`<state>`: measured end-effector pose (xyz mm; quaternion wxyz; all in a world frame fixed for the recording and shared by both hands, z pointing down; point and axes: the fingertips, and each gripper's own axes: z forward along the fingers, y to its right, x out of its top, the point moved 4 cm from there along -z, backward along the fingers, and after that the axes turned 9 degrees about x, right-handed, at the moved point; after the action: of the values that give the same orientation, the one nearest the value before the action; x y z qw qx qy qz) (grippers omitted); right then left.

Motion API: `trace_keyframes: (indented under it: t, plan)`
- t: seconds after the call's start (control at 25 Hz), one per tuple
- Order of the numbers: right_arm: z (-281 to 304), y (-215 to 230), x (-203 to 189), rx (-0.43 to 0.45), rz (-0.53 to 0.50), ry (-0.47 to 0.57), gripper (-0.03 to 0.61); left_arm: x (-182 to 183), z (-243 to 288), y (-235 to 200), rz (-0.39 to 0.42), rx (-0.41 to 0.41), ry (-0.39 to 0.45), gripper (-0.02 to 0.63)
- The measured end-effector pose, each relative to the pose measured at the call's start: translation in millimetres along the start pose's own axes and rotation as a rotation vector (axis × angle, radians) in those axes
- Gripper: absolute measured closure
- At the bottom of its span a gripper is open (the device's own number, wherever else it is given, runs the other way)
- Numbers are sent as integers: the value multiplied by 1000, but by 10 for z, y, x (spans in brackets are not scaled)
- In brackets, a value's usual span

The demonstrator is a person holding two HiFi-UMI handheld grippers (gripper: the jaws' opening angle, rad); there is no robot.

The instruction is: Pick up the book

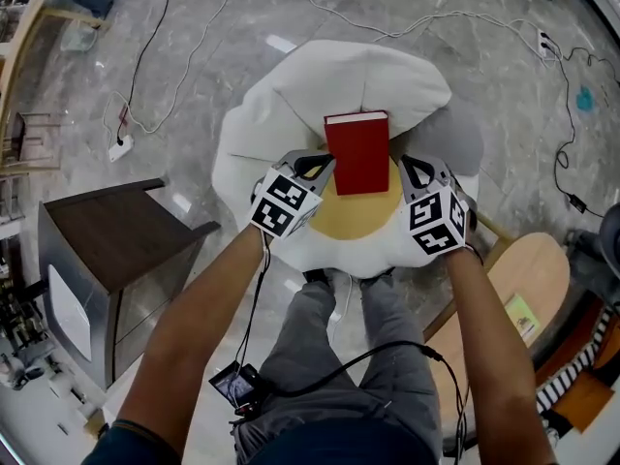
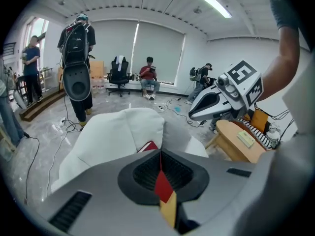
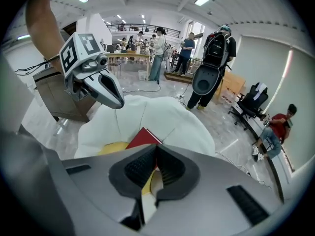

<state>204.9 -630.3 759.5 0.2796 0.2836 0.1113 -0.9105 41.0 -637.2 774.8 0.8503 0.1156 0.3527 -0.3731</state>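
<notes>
Left gripper (image 1: pixel 326 163) hovers over the middle of the cushion (image 1: pixel 281 95), its tips at the book's (image 1: pixel 357 151) left edge. In its own view the jaws are closed, tip against tip, with nothing clamped. Only a thin slit between the pads shows red and yellow beyond them, and a red corner of the book (image 2: pixel 147 146) peeks over the tips.

Right gripper (image 1: pixel 403 165) mirrors it across the cushion's middle, its tips at the book's lower right corner. Its jaws are also closed and empty, meeting at the tips. A narrow gap lower down shows only the cushion's yellow and white.

The book is red and shut. It lies flat on top of the cushion, half on the yellow patch (image 1: pixel 354 213) at the cushion's centre and half on the white part farther from the person. Whether either gripper touches it I cannot tell.

The cushion is a large, soft white one on the grey floor (image 1: pixel 194 56), directly ahead of the person's knees. A dark cabinet (image 1: pixel 116 235) stands to the cushion's left. A pale wooden table (image 1: pixel 533 279) stands to its near right. Cables (image 1: pixel 145 66) trail over the floor beyond and left of the cushion.
</notes>
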Motion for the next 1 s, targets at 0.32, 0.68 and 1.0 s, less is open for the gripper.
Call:
trace_keyframes:
  t: [0.32,0.68,1.0]
  plan:
    - [566,59,-315,86,25,-31,563,-476,555,-168,-51,7,-77,563]
    - [1193,74,-750,187,73,-81,475,-970,1088,-353,-117,13,-135,495]
    - [1746,79,-1131,302,200,-77,383,-1410,1511,-403,-184,-38,-169,393]
